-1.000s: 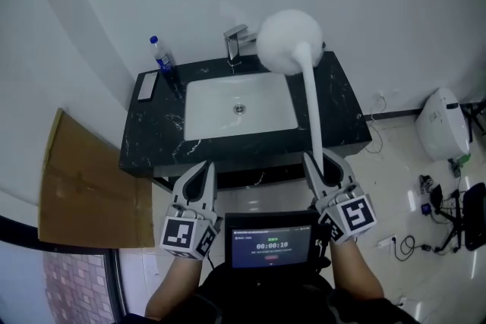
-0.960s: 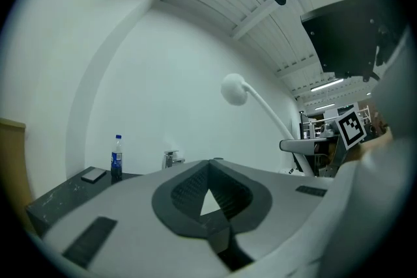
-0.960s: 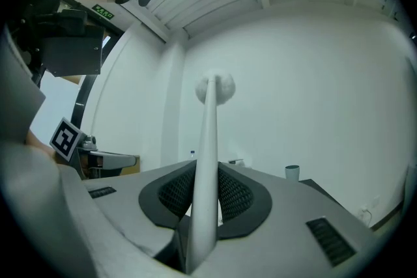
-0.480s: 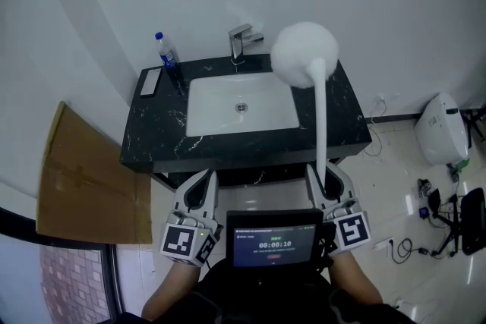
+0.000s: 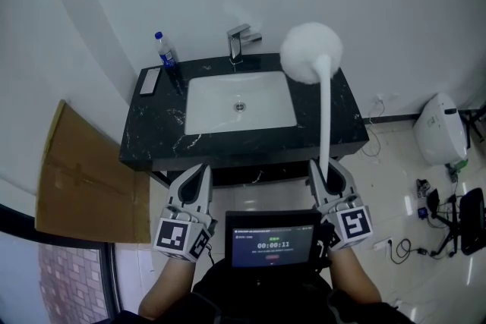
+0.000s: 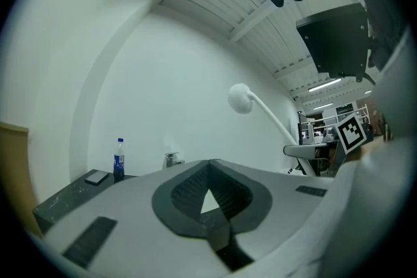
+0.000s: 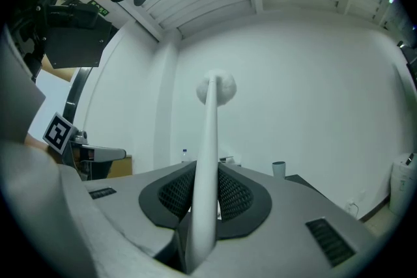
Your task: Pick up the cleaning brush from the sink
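Right gripper view: right tongs (image 7: 207, 174) tight around cleaning brush (image 7: 209, 133)

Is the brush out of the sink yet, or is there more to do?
Done: the brush is out of the sink, its fluffy head up over the counter. In hand: the right gripper is shut on its handle; the left gripper is shut, empty. Left: nothing, the pick-up looks finished.
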A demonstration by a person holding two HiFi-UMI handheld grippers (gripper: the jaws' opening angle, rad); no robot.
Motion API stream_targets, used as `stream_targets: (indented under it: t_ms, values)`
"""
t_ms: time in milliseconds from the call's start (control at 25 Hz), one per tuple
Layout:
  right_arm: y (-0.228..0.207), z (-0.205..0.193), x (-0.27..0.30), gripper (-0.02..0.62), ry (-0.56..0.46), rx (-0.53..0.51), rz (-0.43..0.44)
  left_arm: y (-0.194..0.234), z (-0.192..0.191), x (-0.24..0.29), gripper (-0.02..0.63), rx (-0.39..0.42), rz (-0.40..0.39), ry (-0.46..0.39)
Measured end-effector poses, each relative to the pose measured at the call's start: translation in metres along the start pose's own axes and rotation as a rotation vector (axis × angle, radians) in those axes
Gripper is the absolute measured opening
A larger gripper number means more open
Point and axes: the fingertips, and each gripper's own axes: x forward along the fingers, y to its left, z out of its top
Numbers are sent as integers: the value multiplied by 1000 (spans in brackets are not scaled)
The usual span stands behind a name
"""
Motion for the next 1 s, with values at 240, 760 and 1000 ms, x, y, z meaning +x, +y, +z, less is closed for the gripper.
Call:
stream_targets:
  t_ms: [240, 760, 1000]
  values:
    - [-5, 1, -10, 52, 2, -10, -10, 4, -1, -9, 8, 10, 12, 5]
    - [-23, 4, -29, 52, -10, 0, -17, 2, -4, -16, 8, 33, 22, 33]
    - [-26, 6, -30, 52, -6, -37, -23, 9, -7, -17, 8, 18, 33, 41]
